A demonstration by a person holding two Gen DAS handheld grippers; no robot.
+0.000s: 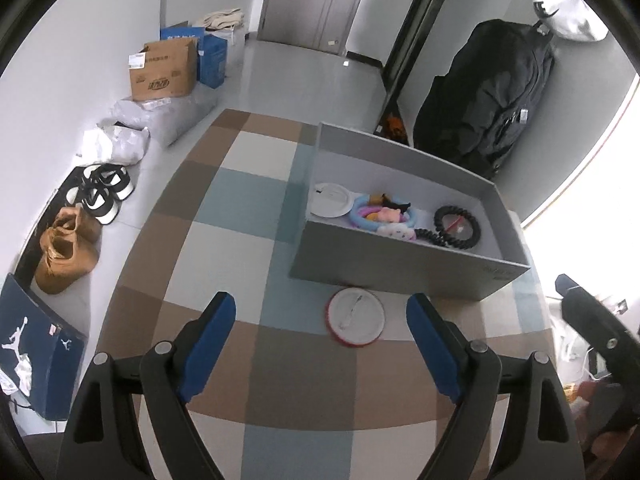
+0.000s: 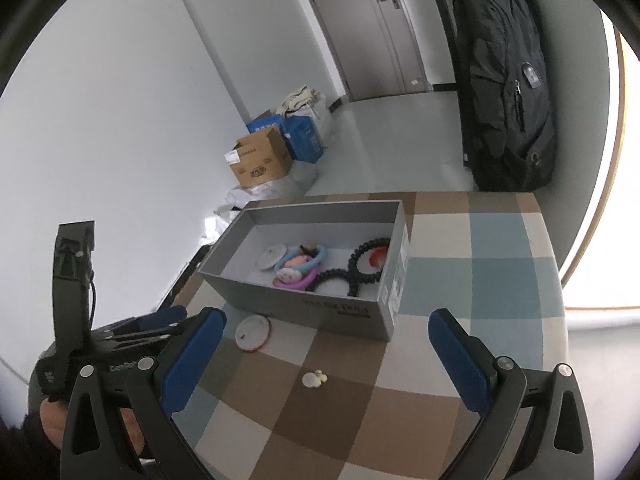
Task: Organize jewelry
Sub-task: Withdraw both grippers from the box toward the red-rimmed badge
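A grey open box (image 1: 400, 258) (image 2: 352, 314) stands on the checkered table. Inside lie a white round case (image 1: 331, 199), coloured rings and hair ties (image 1: 382, 216) (image 2: 298, 266), and black spiral hair ties (image 1: 456, 226) (image 2: 360, 266). Just in front of the box, a round white case with a red rim (image 1: 356, 317) (image 2: 253, 333) rests on the cloth. My left gripper (image 1: 320, 300) (image 2: 176, 320) hovers open over it, touching nothing. A small cream earring-like piece (image 2: 315, 379) lies nearer, below my open, empty right gripper (image 2: 327, 316).
The checkered cloth (image 1: 240, 240) covers a round table whose edge curves at left. On the floor beyond are shoes (image 1: 68, 252), cardboard boxes (image 1: 164, 70) and plastic bags. A black backpack (image 1: 488, 92) (image 2: 508, 92) leans against the far wall near a door.
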